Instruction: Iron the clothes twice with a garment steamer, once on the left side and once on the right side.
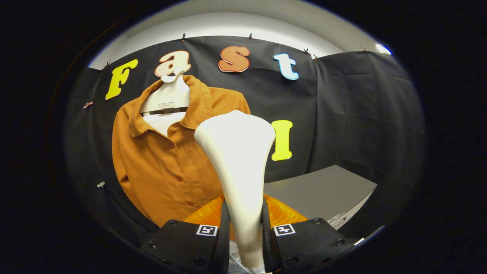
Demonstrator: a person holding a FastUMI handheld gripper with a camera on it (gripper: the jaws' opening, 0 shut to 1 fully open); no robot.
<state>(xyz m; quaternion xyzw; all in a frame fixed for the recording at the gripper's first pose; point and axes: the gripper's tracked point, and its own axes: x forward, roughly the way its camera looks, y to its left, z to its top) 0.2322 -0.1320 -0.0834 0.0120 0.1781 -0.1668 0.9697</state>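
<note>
A white garment steamer (239,160) stands upright between my fingers, its wide head pointing up and away from me. My gripper (245,232) is shut on the steamer's narrow handle, both fingers pressing its sides. Beyond the steamer hangs an orange-brown button shirt (163,163) on a white hanger form (167,97) against the booth wall. The steamer's head covers the shirt's right edge and is held a little apart from the cloth, to the right of the button row. An orange translucent part (281,213) of the steamer's base shows just behind my fingers.
A grey tabletop (323,190) lies to the right beyond my fingers, with its corner toward the booth's right wall. Black cloth walls close in the space behind and to the right.
</note>
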